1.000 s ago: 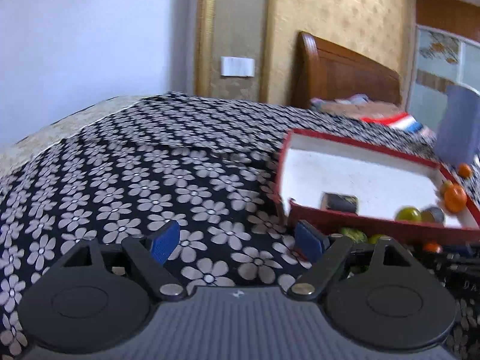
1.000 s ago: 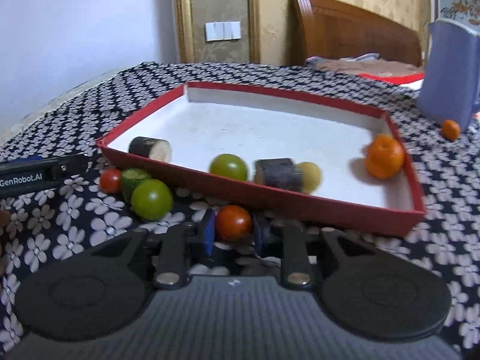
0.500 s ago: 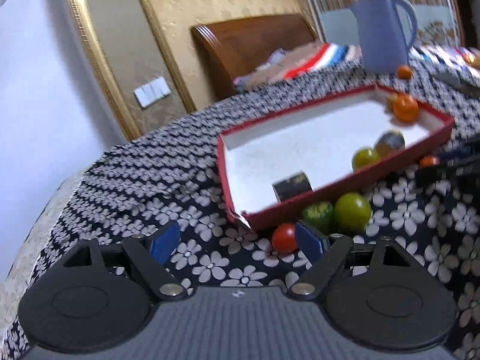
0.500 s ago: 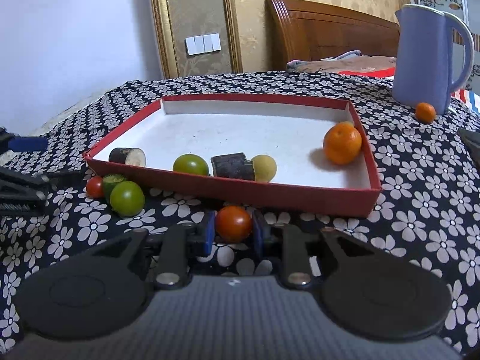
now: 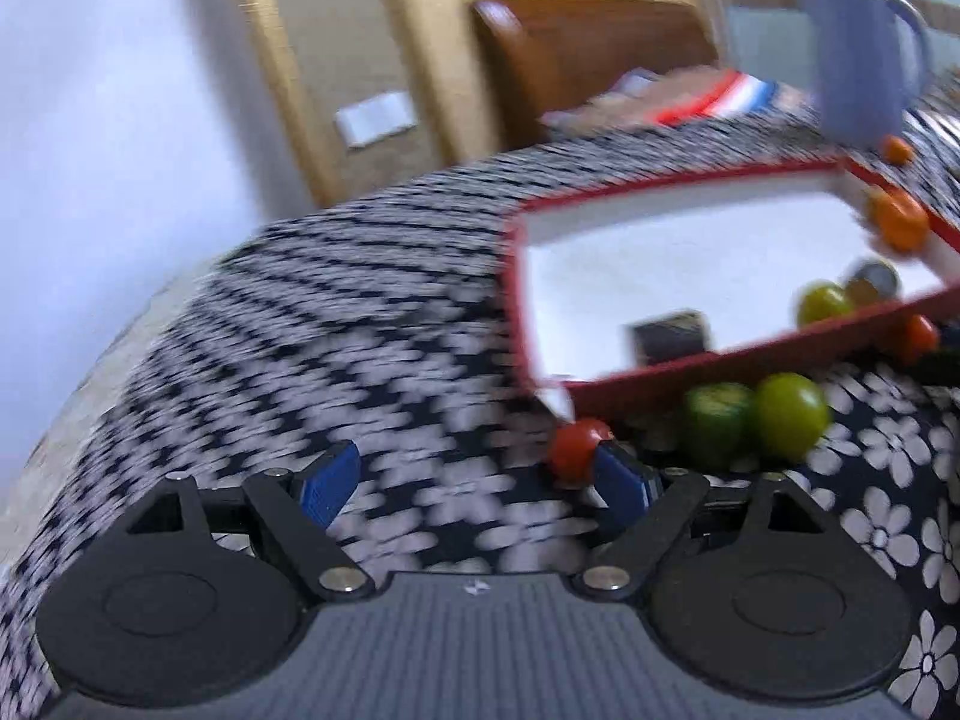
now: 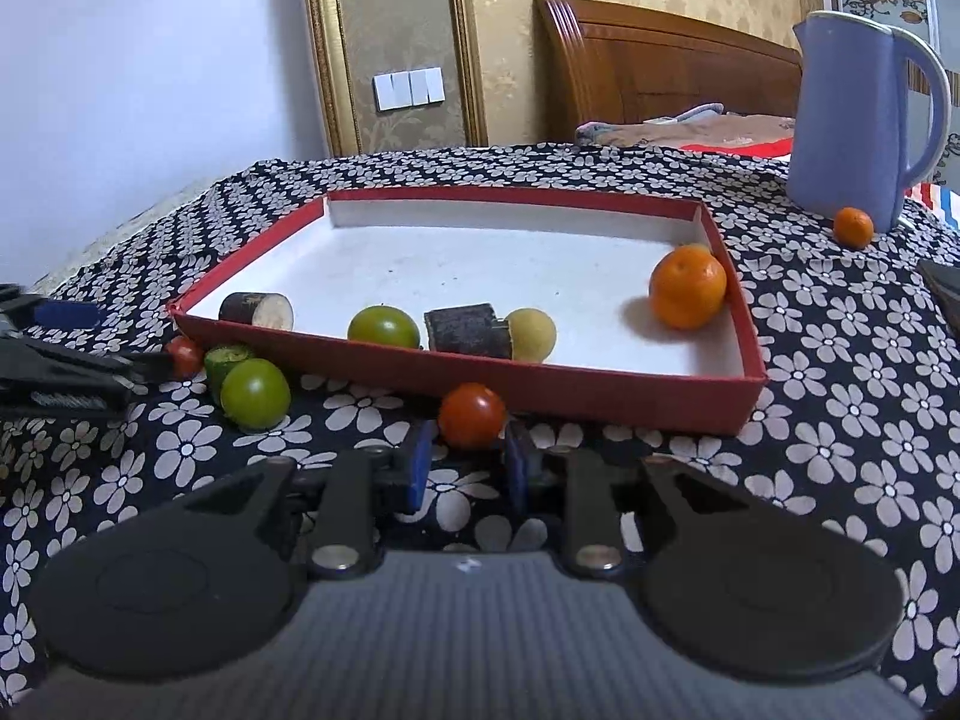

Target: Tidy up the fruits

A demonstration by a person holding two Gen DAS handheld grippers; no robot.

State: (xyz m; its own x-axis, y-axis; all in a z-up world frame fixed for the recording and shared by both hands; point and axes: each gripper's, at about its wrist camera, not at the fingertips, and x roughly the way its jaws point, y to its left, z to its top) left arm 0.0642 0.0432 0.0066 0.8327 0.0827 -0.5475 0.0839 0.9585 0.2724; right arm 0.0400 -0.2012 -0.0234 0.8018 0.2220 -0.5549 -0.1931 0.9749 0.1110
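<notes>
Since half a second ago the left gripper point(image 5: 474, 486) has swung closer to the small tomato point(image 5: 575, 447) by the tray point(image 5: 708, 369) corner; the picture is smeared with motion. Its fingers point(image 5: 327, 483) are spread wide, and the right-hand pad sits just beside that tomato; contact cannot be told. A cut green piece point(image 5: 717, 423) and a green tomato point(image 5: 789, 414) lie next to it on the flowered bench point(image 5: 360, 360).

From the right wrist, the right gripper point(image 6: 470, 462) pinches a red tomato point(image 6: 471, 415) between its fingers point(image 6: 420, 465), in front of the tray's point(image 6: 600, 384) near wall. In the tray lie two dark cut pieces point(image 6: 257, 311), a green tomato point(image 6: 384, 327), a yellow fruit point(image 6: 531, 333) and an orange point(image 6: 687, 287). A small orange point(image 6: 853, 227) sits by the jug point(image 6: 852, 120).
</notes>
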